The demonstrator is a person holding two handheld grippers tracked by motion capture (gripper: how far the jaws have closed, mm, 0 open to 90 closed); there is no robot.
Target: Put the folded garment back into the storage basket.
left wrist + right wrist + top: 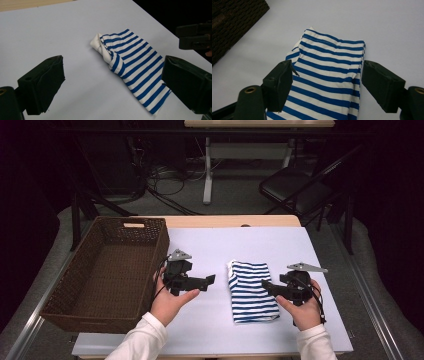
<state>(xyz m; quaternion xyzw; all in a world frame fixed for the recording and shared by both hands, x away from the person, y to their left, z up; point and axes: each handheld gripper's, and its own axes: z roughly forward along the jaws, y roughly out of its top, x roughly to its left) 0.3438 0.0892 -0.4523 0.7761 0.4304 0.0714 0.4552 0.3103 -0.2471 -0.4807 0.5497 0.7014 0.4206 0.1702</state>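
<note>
2 grippers flank folded striped cloth lying flat on table. left gripper just left of cloth, jaws wide, empty. right gripper at cloth's right edge, jaws wide, empty. wicker basket well left of cloth.

Materials and finishes on the smooth, matt pale-lilac table.
Folded blue-and-white striped cloth: soft knit fabric. Dark brown rectangular wicker basket: rough weave. Black gripper pads: matt, rubbery, slightly creased.
</note>
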